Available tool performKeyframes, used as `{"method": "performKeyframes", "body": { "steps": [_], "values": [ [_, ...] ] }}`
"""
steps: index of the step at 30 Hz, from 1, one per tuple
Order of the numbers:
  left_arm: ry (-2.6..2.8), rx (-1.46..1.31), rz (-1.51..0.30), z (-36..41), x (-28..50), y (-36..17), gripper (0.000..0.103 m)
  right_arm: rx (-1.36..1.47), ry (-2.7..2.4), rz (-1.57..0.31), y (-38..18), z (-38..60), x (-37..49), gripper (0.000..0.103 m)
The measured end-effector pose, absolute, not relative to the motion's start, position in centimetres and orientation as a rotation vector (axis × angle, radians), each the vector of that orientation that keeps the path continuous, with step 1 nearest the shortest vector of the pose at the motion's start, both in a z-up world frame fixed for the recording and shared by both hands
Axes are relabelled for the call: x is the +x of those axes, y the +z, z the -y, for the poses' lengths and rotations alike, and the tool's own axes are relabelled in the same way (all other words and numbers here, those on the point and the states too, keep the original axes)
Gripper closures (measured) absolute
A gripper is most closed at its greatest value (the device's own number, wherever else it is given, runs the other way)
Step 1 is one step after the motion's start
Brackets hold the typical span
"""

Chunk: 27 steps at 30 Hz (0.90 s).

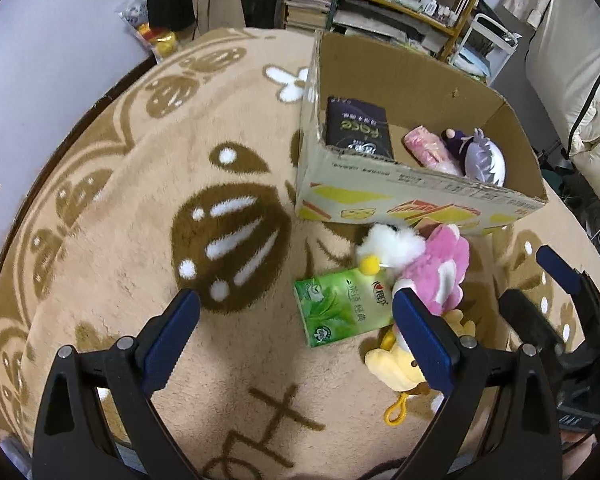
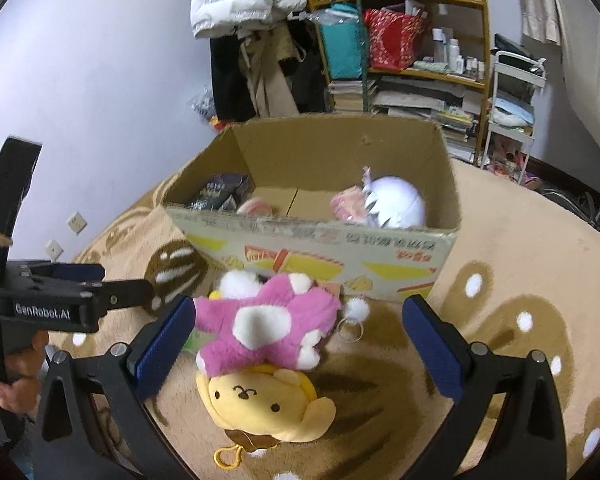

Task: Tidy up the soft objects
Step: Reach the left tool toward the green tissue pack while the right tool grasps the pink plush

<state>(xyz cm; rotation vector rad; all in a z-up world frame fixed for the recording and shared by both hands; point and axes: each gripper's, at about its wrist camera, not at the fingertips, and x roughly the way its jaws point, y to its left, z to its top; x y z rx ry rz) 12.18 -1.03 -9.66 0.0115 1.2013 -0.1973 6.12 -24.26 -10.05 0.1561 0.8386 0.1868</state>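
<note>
The pink plush [image 2: 264,332], white-patched and fluffy, lies on the yellow plush [image 2: 260,400] before the cardboard box [image 2: 320,252]; right gripper [image 2: 300,336] spread around it, seemingly untouching; left gripper [image 1: 296,320] spread, empty.

The left tool [image 1: 296,316] hangs wide open above the green tissue pack [image 1: 342,306] beside the cardboard box [image 1: 380,196].

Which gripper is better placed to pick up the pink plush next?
Right. The right gripper is open with the pink plush between its fingers; the open left gripper is centred on the green tissue pack.
</note>
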Motion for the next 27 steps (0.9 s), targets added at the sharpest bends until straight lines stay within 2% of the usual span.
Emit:
{"method": "performKeyframes", "body": {
  "steps": [27],
  "values": [
    [-0.244,-0.071,-1.398,1.4,15.4,-15.2,0.007,0.058,0.26,-1.018,-15.3,19.8,8.5,0.0]
  ]
}}
